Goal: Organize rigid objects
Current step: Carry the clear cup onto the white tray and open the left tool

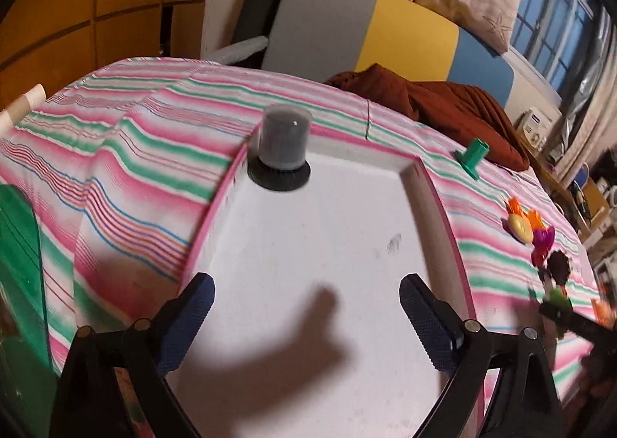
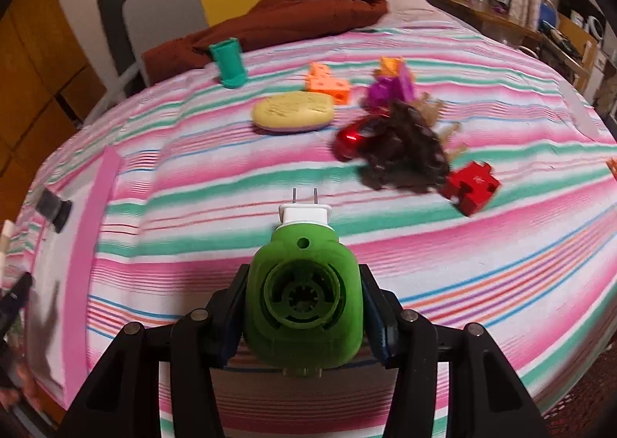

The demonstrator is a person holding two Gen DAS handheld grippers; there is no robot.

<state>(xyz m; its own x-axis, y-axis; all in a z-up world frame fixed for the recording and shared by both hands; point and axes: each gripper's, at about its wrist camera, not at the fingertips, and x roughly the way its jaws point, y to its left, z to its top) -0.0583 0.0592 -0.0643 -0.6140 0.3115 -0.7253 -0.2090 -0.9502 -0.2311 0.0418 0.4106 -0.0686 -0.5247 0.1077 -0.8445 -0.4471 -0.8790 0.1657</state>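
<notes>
We found the task early in its course. The tray (image 1: 327,245), white with a pink rim, lay on the striped bedspread (image 1: 127,152) and held one item only: a dark jar (image 1: 280,147) standing upright in its far left corner. The left gripper (image 1: 306,318) hung over the near part of the tray with its jaws wide and nothing between them. The right gripper (image 2: 302,310) was clamped on a green plug-in unit (image 2: 304,303), its white plug and two prongs pointing away from the camera; we judged this the next item for the tray, which showed at the left edge of the right wrist view. Still loose on the bedspread were a brown spiky toy (image 2: 405,152), a yellow oval (image 2: 293,112), a red puzzle block (image 2: 470,187), a red car (image 2: 354,137), an orange wedge (image 2: 327,83), a purple toy (image 2: 389,85) and a green cup (image 2: 230,62). We therefore rated most of the sorting as outstanding. The surface was a bed, soft and creased, so items could tip. Beyond it lay a brown blanket (image 2: 293,10), a grey, yellow and blue headboard (image 1: 385,33), wooden cupboards (image 1: 96,6), a curtained window (image 1: 555,6) and cluttered shelves (image 2: 570,33).
</notes>
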